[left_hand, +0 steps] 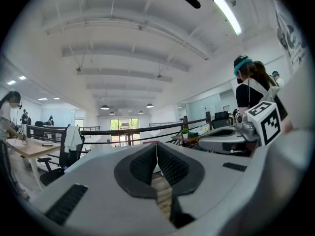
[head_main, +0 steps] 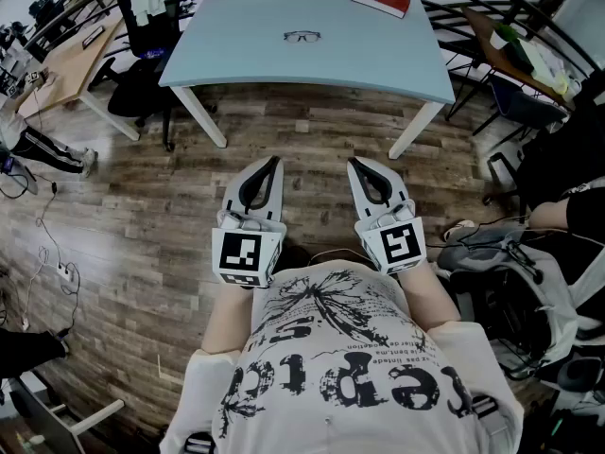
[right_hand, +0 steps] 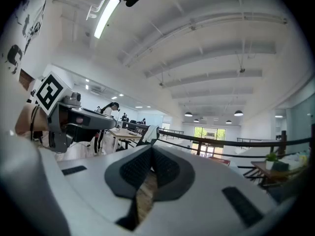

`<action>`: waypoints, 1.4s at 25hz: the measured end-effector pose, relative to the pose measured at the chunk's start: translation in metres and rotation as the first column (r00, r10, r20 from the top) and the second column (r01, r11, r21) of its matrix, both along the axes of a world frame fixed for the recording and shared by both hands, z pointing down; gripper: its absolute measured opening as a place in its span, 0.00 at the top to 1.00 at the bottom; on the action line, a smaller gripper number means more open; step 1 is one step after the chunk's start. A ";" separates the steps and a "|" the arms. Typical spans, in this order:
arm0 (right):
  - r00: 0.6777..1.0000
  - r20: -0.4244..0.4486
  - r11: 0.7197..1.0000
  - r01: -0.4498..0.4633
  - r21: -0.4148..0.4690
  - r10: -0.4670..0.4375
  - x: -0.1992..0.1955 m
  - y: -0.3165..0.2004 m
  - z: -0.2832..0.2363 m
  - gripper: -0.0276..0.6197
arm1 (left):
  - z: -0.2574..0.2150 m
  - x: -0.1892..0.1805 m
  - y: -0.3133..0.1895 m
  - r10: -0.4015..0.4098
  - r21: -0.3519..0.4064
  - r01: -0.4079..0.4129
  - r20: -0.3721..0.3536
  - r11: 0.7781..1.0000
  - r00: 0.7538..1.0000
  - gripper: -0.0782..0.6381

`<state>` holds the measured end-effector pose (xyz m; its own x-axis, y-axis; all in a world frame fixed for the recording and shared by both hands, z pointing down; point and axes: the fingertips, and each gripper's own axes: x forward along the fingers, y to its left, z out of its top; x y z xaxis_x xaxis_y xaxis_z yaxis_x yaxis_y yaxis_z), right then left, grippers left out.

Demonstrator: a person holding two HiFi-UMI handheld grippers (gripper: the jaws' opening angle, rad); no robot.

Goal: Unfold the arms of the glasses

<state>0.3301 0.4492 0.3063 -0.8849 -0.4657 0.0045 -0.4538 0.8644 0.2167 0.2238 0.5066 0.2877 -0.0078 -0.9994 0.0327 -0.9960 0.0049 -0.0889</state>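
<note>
1. The glasses (head_main: 302, 36) lie on the pale blue table (head_main: 236, 60), well apart from both grippers.
2. The left gripper (head_main: 276, 162) is level above the wooden floor (head_main: 142, 206), its jaws pressed together on nothing.
3. The right gripper (head_main: 353, 164), beside it, is likewise closed and empty.

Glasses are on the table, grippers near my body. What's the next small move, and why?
Probably step forward to bring the left gripper and right gripper toward the glasses, which lie on the table well ahead; both grippers are shut on nothing.
</note>
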 end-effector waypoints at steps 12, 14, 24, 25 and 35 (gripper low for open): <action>0.999 -0.023 0.997 -0.030 -0.065 0.028 -0.004 -0.019 0.022 0.94 | 0.020 -0.007 -0.015 0.006 -0.049 -0.008 -0.030 0.999 1.000 0.87; 0.998 -0.024 0.996 -0.052 -0.078 0.050 -0.007 -0.029 0.027 0.94 | 0.023 -0.009 -0.023 0.014 -0.058 -0.017 -0.041 0.998 0.999 0.86; 0.997 -0.035 0.989 -0.079 -0.123 0.075 -0.081 -0.072 0.051 0.94 | 0.050 -0.087 -0.060 0.003 -0.111 -0.011 -0.073 0.994 0.997 0.87; 0.996 -0.037 0.988 -0.087 -0.126 0.084 -0.091 -0.080 0.053 0.94 | 0.052 -0.099 -0.067 0.006 -0.112 -0.014 -0.076 0.994 0.997 0.87; 0.977 -0.052 0.969 -0.211 -0.126 0.206 -0.204 -0.158 0.047 0.94 | 0.055 -0.231 -0.148 0.091 -0.112 -0.102 -0.101 0.988 0.991 0.87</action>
<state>0.1259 0.2909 0.3529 -0.7665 -0.6330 0.1087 -0.6204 0.7735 0.1292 -0.0071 0.3586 0.3429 0.0974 -0.9846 0.1450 -0.9952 -0.0967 0.0118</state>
